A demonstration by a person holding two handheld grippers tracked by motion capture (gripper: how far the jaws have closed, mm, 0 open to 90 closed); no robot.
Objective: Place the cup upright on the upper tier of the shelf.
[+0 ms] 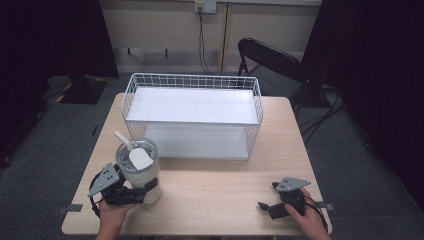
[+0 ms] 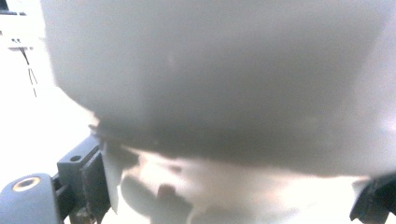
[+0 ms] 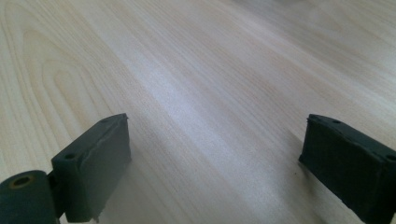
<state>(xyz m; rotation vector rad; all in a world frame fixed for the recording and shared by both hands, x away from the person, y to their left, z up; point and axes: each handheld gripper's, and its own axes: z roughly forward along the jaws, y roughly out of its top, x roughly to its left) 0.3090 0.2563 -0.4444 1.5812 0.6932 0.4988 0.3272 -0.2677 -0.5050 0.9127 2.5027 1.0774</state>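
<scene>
**Cup gripped low at the near-left corner, rack waiting beyond**

I have the left hand-held gripper [image 1: 134, 192] closed around the lower body of the cup [image 1: 140, 172], which stands upright on the counter [image 1: 225, 190] near its near-left corner. I grip low, under the wider upper band, so the lid [image 1: 137, 156] and the straw [image 1: 122, 139] stay free and the weight sits above the jaws rather than tipping away from them. In the left gripper view the cup's wall [image 2: 219, 84] is pressed right up to the camera, with one black jaw at each side of it, so I judge the hold firm.

The right hand-held gripper [image 1: 270, 207] rests at the near-right of the counter with its jaws wide apart and nothing between them; in the right gripper view there is bare wood [image 3: 210, 93] between the pads [image 3: 95, 163]. It sits well apart from the cup, out of the way.

The white wire rack [image 1: 192, 117] stands in the far middle of the counter, with an upper shelf and an open lower level facing me. The cup is just near and left of the rack's near-left corner, close to its wire side. I judge the straw could catch on the shelf edge if the cup goes into the lower level. The near edge of the counter is close behind my left hand. The open room lies to the right, across the bare middle of the counter.
</scene>
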